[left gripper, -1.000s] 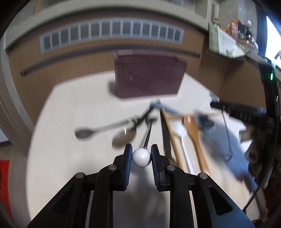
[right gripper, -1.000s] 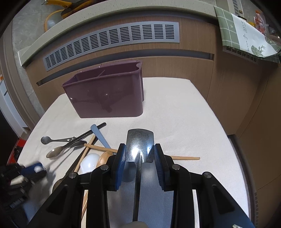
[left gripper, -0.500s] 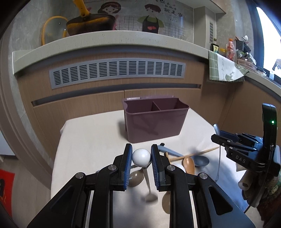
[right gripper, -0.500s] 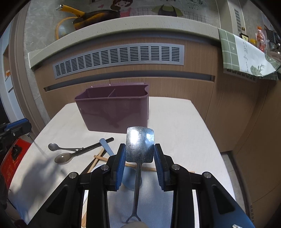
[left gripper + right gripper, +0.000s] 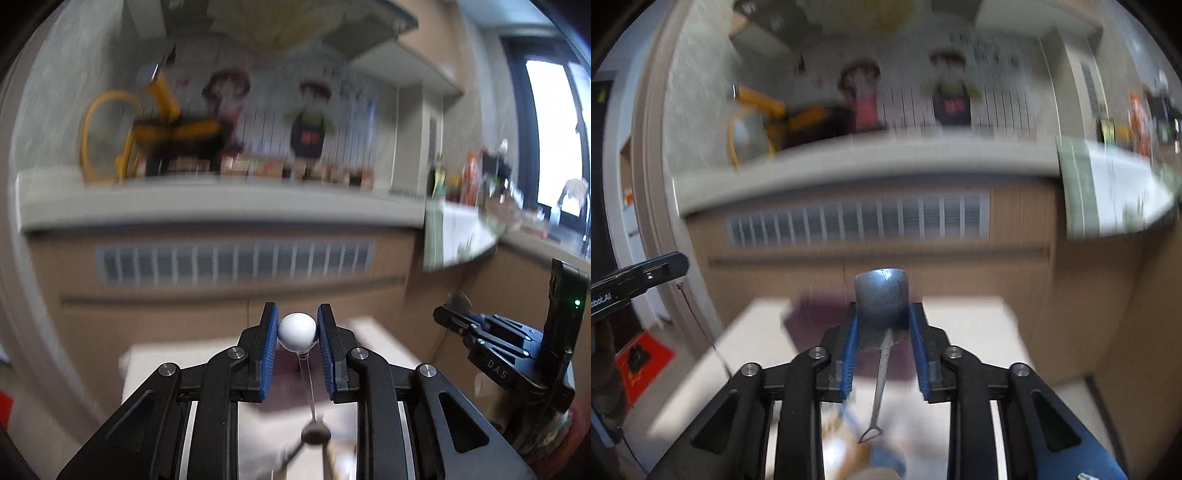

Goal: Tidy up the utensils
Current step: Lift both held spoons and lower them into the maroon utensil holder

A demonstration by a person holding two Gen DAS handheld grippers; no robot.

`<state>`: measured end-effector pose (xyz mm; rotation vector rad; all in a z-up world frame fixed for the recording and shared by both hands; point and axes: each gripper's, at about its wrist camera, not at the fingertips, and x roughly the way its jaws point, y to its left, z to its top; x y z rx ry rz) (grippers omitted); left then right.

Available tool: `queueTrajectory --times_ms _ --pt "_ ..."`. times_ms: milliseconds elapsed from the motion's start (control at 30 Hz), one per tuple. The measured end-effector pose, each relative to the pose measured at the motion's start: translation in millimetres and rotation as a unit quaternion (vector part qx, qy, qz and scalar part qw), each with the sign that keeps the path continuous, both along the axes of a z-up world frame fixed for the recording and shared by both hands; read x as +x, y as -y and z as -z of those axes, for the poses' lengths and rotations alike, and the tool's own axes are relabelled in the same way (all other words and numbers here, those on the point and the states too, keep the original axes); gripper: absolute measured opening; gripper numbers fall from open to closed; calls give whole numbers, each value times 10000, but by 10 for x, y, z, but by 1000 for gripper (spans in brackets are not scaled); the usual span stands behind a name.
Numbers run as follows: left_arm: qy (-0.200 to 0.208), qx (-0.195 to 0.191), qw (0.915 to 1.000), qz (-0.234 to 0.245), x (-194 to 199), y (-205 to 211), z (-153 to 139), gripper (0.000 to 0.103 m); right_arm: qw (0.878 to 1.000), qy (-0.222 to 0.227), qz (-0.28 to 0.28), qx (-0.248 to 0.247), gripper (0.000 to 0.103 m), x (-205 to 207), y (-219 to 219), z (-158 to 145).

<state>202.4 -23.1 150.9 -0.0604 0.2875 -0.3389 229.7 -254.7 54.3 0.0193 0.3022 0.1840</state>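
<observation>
My left gripper (image 5: 297, 319) is shut on the white ball end (image 5: 296, 332) of a thin-stemmed spoon. Its stem hangs down to a dark bowl (image 5: 314, 435) above the table. My right gripper (image 5: 882, 314) has its jaws closing, and the blade of a metal spatula (image 5: 882, 299) sits between the blue pads, which press on it. The spatula's handle (image 5: 879, 387) hangs down towards me. Behind it, blurred, stands the purple organizer box (image 5: 812, 315) on the white table (image 5: 964, 332). The right gripper (image 5: 456, 319) also shows at the right of the left wrist view.
Several blurred utensils (image 5: 842, 446) lie on the table low in the right wrist view. A wooden cabinet front with a vent grille (image 5: 857, 221) rises behind the table under a grey counter (image 5: 849, 158). The other gripper (image 5: 646, 273) shows at the left edge.
Both grippers have risen and tilted upward with their utensils still held. The table, box and loose utensils have dropped low in both views; the counter and wall now fill them.
</observation>
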Motion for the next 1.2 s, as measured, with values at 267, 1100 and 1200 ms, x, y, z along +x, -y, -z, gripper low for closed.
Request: queueTrajectory --times_ms 267,1100,1200 --pt "172 -185 9997 -7 711 61 -203 22 9986 463 -195 -176 5 576 -90 -725" --pt "-894 -383 9946 374 426 -88 680 23 9554 -2803 -208 -906 27 607 636 1485" --pt "-988 -355 9940 307 377 -95 715 22 9505 -2962 -208 -914 24 806 643 1599"
